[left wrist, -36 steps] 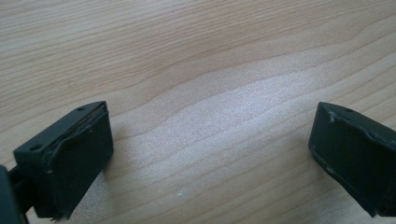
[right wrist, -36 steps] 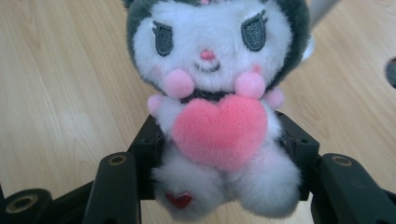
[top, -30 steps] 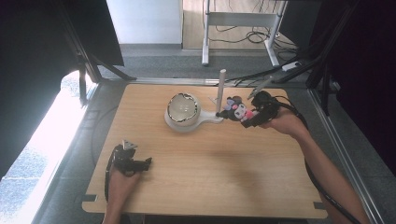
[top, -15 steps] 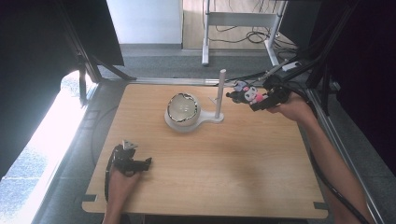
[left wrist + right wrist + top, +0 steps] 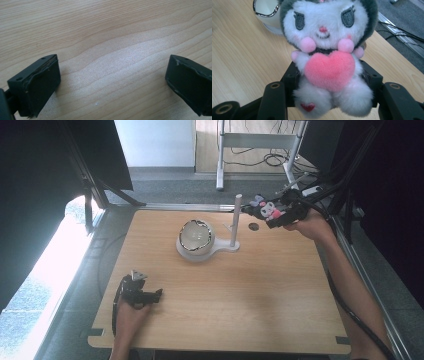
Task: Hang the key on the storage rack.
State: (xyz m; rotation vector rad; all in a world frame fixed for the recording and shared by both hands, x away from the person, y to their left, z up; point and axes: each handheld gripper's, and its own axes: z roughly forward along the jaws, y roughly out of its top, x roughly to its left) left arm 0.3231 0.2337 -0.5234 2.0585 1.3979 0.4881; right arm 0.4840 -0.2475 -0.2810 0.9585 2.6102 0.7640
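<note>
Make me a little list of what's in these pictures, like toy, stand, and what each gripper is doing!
toy: plush doll, white face, dark hood, pink heart
right gripper: shut on the plush doll, held up near the post top
left gripper: open, empty, low over the wooden table
stand: white base with upright post and round mirror

the plush toy point(image 5: 327, 57) has a white face, dark grey hood and embroidered grey eyes, pink cheeks and paws, a bright pink heart on its chest and a small red heart at its foot toward 7 o'clock. the table point(image 5: 250, 310) is pale wood with wavy grain. the stand point(image 5: 234, 222) is white, its globe point(image 5: 195, 236) chrome-rimmed, and the gripper jaws are black.
</note>
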